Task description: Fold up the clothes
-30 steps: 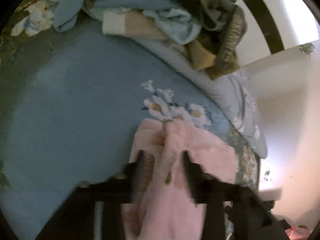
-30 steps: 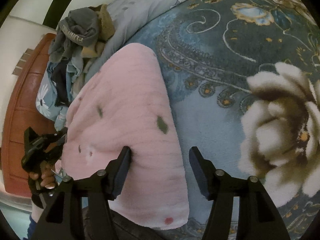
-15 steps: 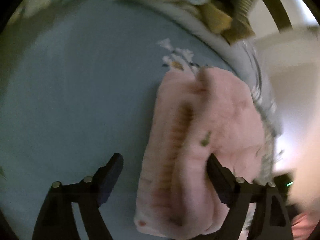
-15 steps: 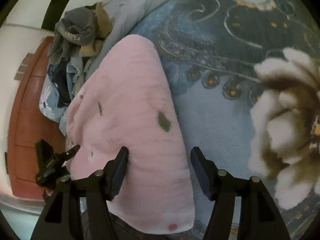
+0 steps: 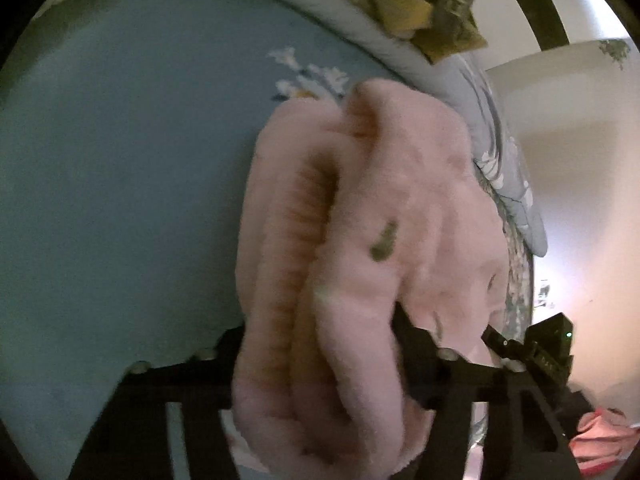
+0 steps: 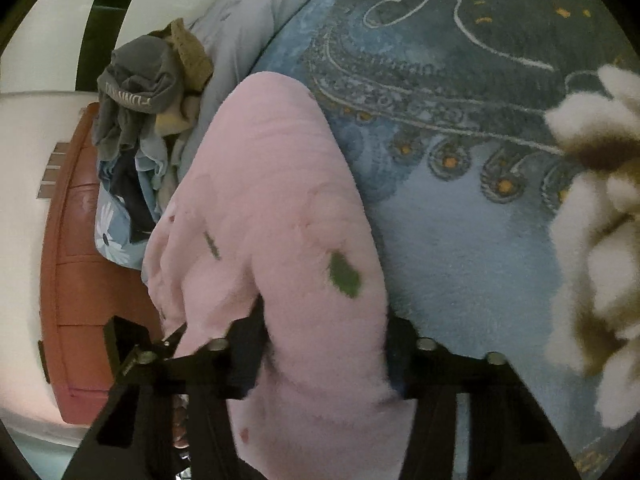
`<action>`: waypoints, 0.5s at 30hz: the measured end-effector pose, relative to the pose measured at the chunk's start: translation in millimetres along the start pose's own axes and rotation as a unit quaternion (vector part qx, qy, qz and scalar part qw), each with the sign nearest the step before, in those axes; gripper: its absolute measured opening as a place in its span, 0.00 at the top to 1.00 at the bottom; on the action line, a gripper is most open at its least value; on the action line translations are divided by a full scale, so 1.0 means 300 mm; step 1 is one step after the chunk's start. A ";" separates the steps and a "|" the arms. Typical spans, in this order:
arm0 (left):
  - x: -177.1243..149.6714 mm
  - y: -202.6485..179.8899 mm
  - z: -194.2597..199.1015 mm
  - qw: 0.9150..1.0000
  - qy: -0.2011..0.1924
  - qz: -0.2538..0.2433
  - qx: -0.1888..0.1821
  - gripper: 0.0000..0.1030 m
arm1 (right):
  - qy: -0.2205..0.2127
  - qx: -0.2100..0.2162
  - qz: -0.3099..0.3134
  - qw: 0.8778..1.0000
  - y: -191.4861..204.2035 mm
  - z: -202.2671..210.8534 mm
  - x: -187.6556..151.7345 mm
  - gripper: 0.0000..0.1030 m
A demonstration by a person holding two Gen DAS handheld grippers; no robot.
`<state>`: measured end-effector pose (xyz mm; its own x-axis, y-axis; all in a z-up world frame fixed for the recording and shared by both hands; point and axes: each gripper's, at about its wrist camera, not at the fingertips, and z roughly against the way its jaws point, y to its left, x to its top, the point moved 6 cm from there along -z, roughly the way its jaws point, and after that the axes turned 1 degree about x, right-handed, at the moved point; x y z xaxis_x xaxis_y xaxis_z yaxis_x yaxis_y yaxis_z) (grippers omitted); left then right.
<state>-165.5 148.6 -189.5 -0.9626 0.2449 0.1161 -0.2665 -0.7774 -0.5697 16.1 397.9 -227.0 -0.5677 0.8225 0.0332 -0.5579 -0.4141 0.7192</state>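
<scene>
A pink fleece garment [image 5: 360, 248], folded into a thick bundle with a few small green marks on it, lies on the blue flowered blanket [image 5: 120, 168] that covers the bed. In the left wrist view the bundle fills the gap of the left tongs [image 5: 320, 344]; the two fingers stand wide apart on either side of it, with the fleece bulging over them, so the tongs straddle the folded layers without clearly pinching them. In the right wrist view the right tongs [image 6: 324, 336] sit the same way at the other end of the garment [image 6: 280, 208], fingers spread wide with the pink fleece between them and draped over the base. Beyond the garment, a heap of unfolded clothes [image 6: 148, 120], grey, tan and light blue, sits on a pale grey quilt [image 6: 248, 28] at the edge of the bed. A reddish wooden cabinet [image 6: 76, 260] stands past that, against a white wall.
</scene>
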 end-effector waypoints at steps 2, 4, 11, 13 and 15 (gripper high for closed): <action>-0.006 -0.051 0.028 1.000 -0.009 -0.011 0.004 0.55 | -0.002 0.001 -0.002 1.000 0.014 0.010 0.004 0.64; -0.011 -0.103 0.055 1.000 -0.018 -0.023 0.007 0.58 | -0.003 0.005 -0.005 1.000 0.036 0.025 0.014 0.68; -0.038 -0.376 0.122 0.995 -0.044 -0.086 0.001 0.59 | -0.049 0.057 0.005 0.997 0.097 0.231 0.075 0.71; -0.059 -0.488 0.114 0.993 -0.044 -0.108 -0.012 0.59 | -0.065 0.061 0.018 0.996 0.087 0.333 0.098 0.71; -0.096 -0.619 0.077 0.991 -0.035 -0.128 -0.029 0.59 | -0.080 0.057 0.031 0.995 0.056 0.444 0.119 0.71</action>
<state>-89.4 272.4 -68.4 -0.8651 0.3883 0.3174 -0.5015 -0.6600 -0.5594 67.1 472.3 -121.3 -0.4913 0.8514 0.1835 -0.4468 -0.4272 0.7860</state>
